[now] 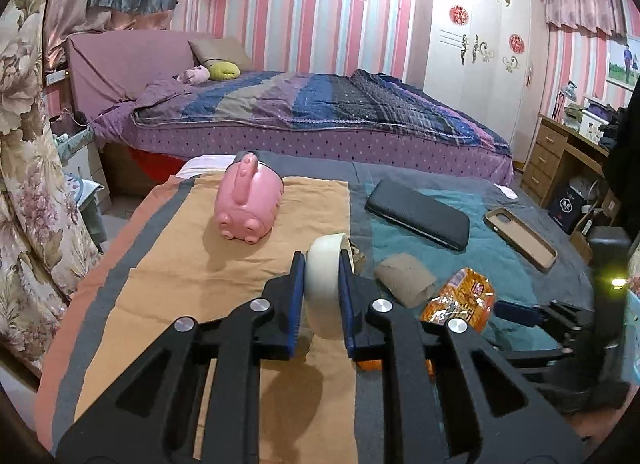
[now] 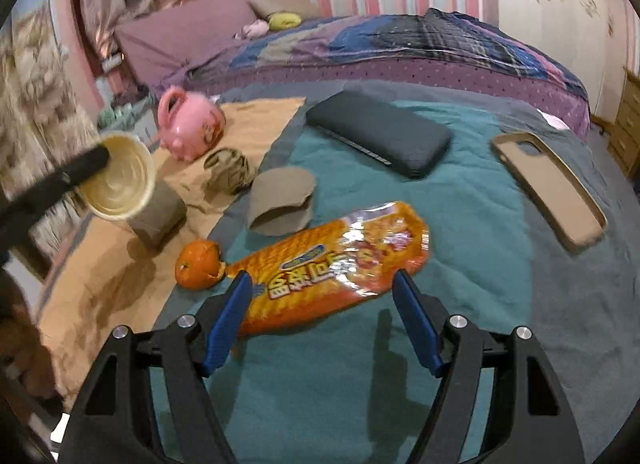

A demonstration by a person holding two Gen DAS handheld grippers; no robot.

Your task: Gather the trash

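A teal-and-grey blanket (image 2: 460, 199) bears an orange cloth (image 1: 168, 264), snack wrapper (image 2: 340, 264), orange peel (image 2: 198, 264) and phone case (image 2: 548, 187).

My left gripper (image 1: 322, 270) squeezes a white paper cup (image 1: 325, 284) in the middle of the frame. A pink piggy bank (image 1: 248, 199) sits above it on an orange cloth (image 1: 168, 288). An orange snack bag (image 1: 460, 300) lies at right.
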